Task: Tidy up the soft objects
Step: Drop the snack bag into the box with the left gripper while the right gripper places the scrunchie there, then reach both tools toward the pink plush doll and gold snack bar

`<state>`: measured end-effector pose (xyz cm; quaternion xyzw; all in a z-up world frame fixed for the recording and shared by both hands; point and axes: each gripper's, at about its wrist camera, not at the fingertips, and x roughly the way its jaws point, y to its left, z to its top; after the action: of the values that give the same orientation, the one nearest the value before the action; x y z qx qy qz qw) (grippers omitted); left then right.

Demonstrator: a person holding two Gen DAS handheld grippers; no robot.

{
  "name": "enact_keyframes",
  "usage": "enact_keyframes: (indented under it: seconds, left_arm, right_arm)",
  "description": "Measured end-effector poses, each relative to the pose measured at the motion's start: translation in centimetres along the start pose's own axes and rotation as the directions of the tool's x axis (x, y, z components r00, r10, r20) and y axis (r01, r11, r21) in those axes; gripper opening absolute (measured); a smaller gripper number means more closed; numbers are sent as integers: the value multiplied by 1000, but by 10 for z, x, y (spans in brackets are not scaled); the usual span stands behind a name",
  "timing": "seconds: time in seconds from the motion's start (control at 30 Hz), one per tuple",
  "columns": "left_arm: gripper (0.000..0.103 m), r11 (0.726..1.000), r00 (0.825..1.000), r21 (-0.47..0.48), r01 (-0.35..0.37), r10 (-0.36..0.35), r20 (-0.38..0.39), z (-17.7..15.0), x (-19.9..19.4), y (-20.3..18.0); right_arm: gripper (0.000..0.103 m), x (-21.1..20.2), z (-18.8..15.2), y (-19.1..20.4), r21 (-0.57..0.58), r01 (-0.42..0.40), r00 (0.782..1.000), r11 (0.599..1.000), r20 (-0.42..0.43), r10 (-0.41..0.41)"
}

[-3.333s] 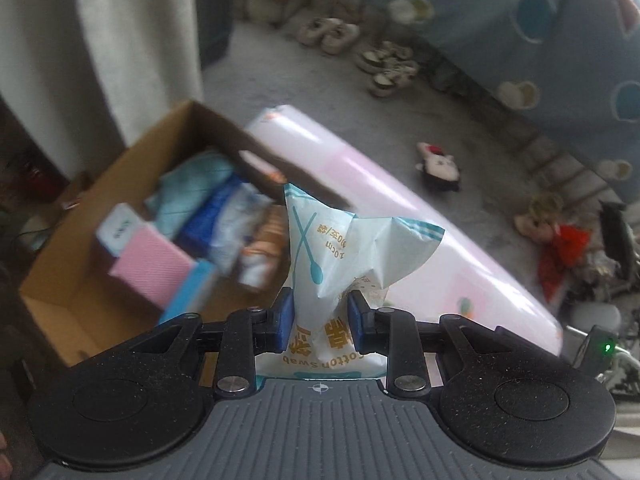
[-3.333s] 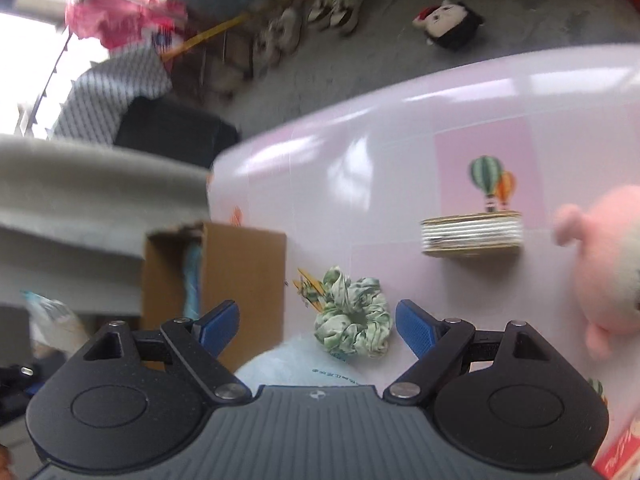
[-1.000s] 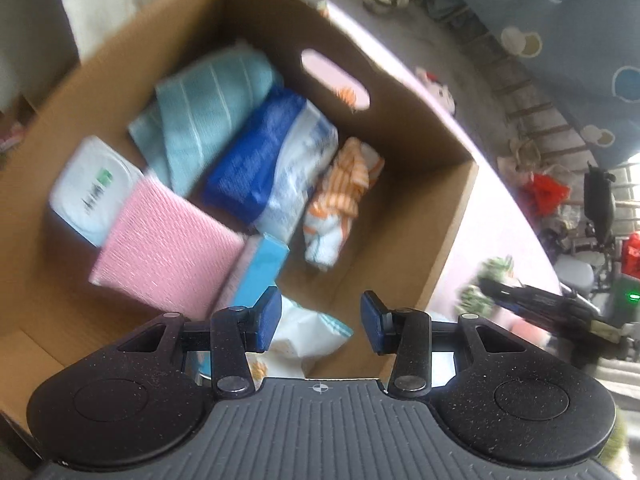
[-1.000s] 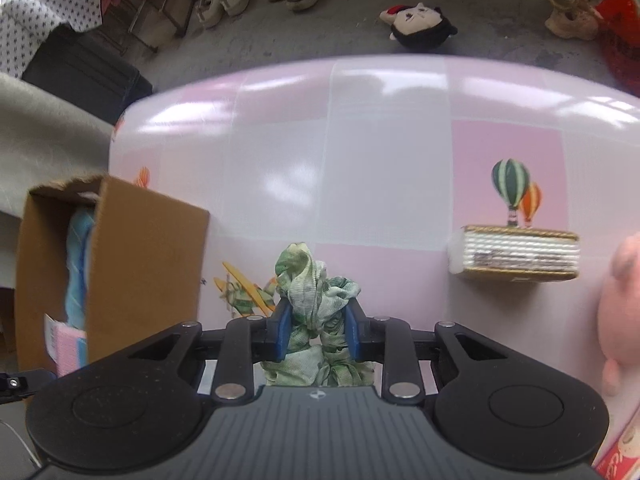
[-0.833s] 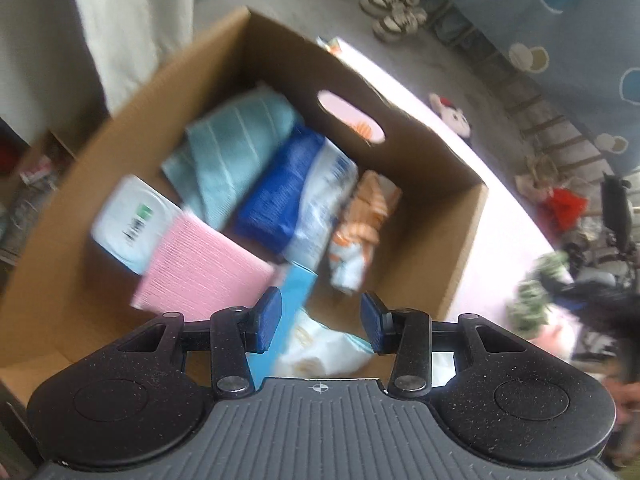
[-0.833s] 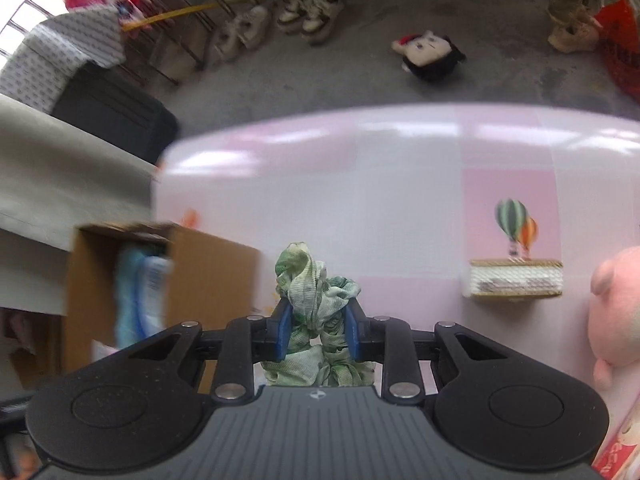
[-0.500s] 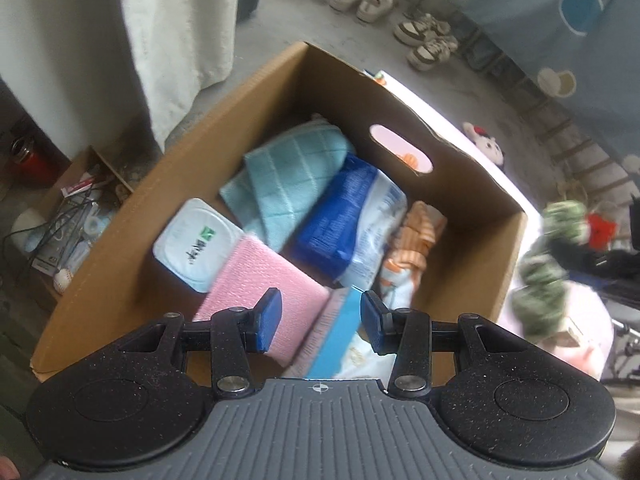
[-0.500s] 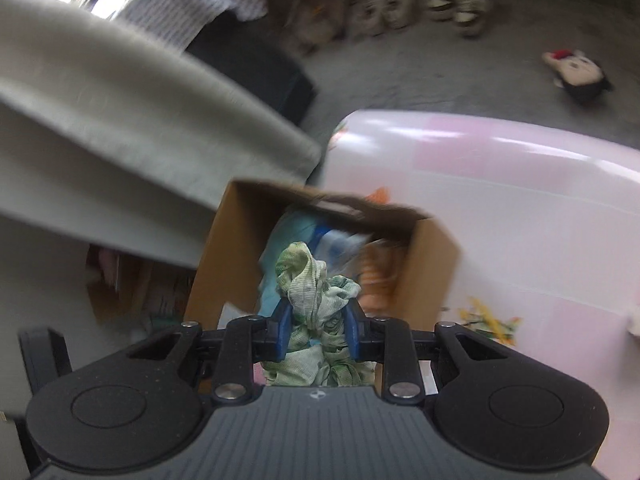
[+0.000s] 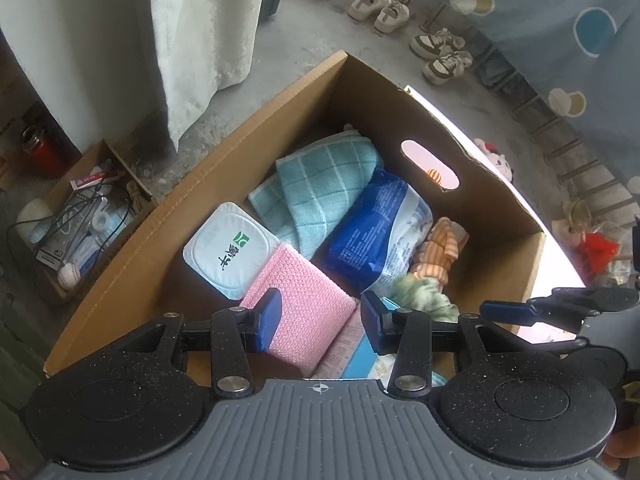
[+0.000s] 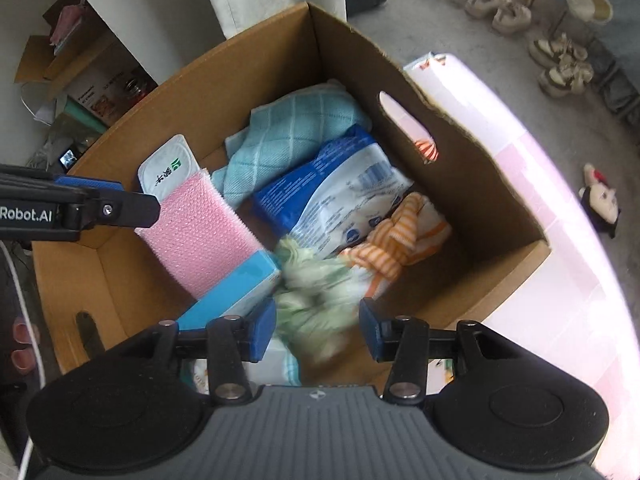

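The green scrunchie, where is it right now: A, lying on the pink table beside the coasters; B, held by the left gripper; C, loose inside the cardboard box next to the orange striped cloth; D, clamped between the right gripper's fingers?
C: the green scrunchie sits loose inside the cardboard box, beside the orange striped cloth, while the right gripper stands open above it and the left gripper is open and empty.

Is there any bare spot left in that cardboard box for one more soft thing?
Bare floor shows in the cardboard box corner right of the orange striped cloth. The rest is crowded: teal towel, blue pack, pink sponge and green scrunchie.
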<state>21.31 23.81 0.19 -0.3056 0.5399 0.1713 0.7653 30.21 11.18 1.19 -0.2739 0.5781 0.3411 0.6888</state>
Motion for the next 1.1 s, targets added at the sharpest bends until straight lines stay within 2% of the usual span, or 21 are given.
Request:
enact_keyframes:
  seconds: [0.2,0.33,0.4,0.47,0.53,0.57,0.67,0.73,0.8,0.93,1.1]
  left_arm:
    - [43,1000,1000,23,-11,11,8,-2,-1,-3]
    - [49,999,1000,41,-24,24,15,-4,-2,-10]
    - [54,998,999,56,-38,37,20,-6,-4,-16]
    - [59,996,998,74,-57,56,23,-8,-5,-24]
    - [70,993,997,93,-73,71,28,-11,-9,-33]
    - [72,992,996,103,-80,77,35,-13,-12,-38]
    - [85,986,994,136,-99,91,65,-22,-21,-57]
    - [93,980,991,164,-114,101,88,-30,-26,-73]
    - [96,972,989,198,-127,108,104,-39,-32,-91]
    - [99,952,987,273,-140,110,121,-59,-40,-135]
    - [100,920,987,363,-145,108,120,-92,-45,-196]
  right_arm:
    - [9,0,-2,-8,69,-23,1000,997,18,22]
    - [12,-11,-10,-20,149,-71,996,986,61,62]
    - [18,-19,-16,-26,186,-88,993,979,95,71]
    - [34,-28,-23,-32,222,-102,988,970,134,73]
    - [46,-37,-33,-40,260,-129,980,957,181,83]
    - [52,-41,-39,-44,281,-147,975,948,203,91]
    - [63,-54,-60,-56,347,-221,953,911,277,126]
    - [63,-65,-79,-67,391,-278,930,877,337,144]
    - [64,-76,-102,-78,432,-314,912,845,385,142]
    - [64,-96,-151,-104,507,-353,890,787,442,114]
    - [64,-120,-221,-147,609,-349,886,712,462,39]
